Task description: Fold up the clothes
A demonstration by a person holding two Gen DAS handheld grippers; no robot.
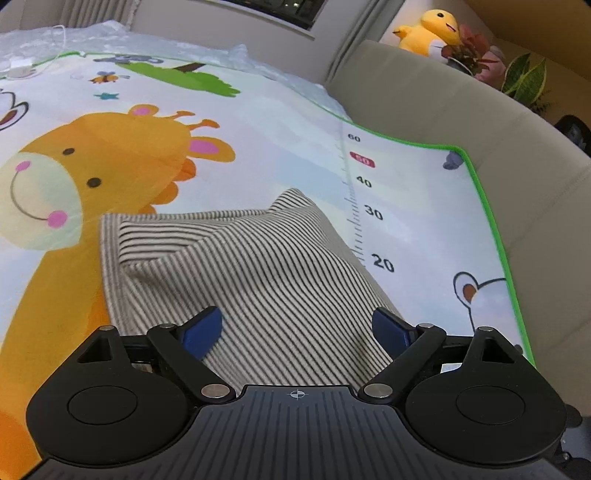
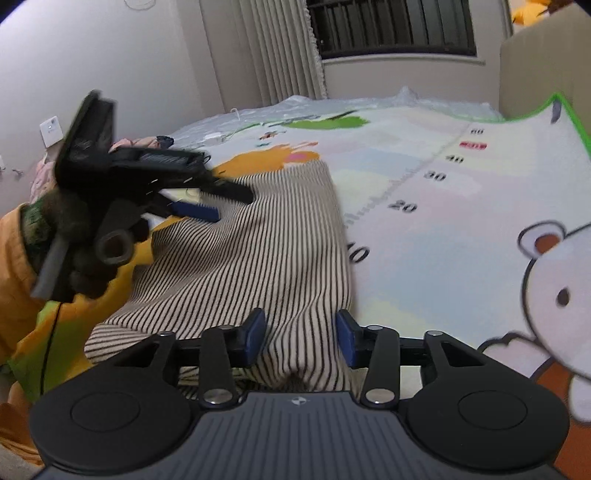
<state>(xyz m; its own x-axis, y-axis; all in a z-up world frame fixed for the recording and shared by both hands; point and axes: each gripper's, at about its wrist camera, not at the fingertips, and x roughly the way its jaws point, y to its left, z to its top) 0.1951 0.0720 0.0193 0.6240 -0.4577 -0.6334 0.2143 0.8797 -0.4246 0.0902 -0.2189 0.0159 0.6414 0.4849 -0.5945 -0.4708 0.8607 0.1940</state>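
One striped garment (image 1: pixel 258 266) is lying rumpled at lower centre on the giraffe play mat (image 1: pixel 258 122). The left gripper (image 1: pixel 297 328) is hovering over it, jaws apart. The right gripper (image 2: pixel 301 336) is also spreading wide around a fabric bunch. Two yellow plush toys (image 1: pixel 428 33) are sitting upper right behind the sofa back (image 1: pixel 480 122).

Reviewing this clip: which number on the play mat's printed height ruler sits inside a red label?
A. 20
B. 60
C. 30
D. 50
D. On the ruler printed on the play mat, the mark between 40 and 60 is the one in a red label, to the right of the striped garment in the left wrist view; its digits are blurred, but its place in the sequence makes it 50.
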